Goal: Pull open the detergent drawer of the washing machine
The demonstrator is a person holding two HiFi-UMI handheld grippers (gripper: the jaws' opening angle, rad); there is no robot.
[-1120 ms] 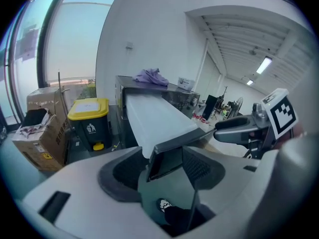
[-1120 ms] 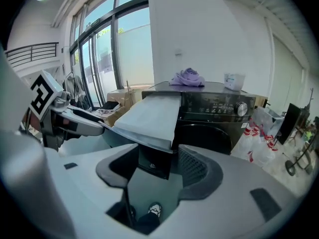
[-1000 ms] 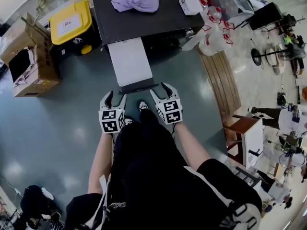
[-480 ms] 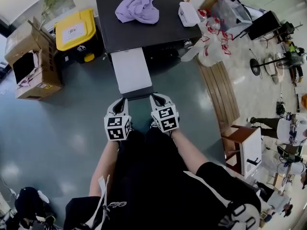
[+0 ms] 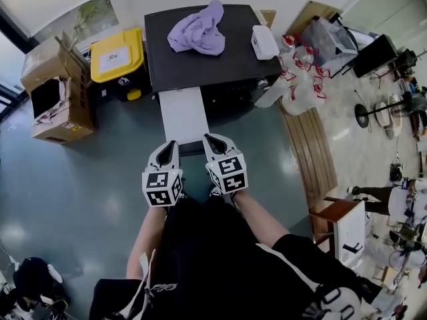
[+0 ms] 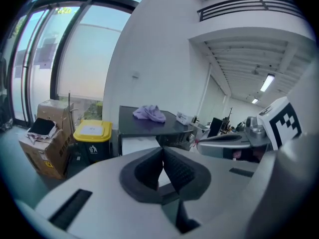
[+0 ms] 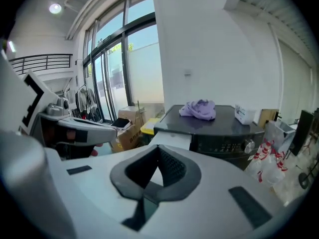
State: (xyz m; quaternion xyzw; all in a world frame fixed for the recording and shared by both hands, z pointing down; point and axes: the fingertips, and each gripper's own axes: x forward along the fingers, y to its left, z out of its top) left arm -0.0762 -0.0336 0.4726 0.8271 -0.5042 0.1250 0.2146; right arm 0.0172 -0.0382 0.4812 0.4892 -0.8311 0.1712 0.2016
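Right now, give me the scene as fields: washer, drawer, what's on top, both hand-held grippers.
washer: dark top
drawer: white, sticking out of washer front
on top: purple cloth, white box
left hand-held gripper: shut, just closed, empty, clear of drawer
right hand-held gripper: shut, empty, clear of drawer
bin: yellow lid, left of washer

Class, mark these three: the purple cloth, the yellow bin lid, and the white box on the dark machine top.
purple cloth (image 5: 197, 32), head view, middle of the crumpled heap.
yellow bin lid (image 5: 117, 55), head view, centre of the lid.
white box (image 5: 265, 42), head view, middle of its top face.
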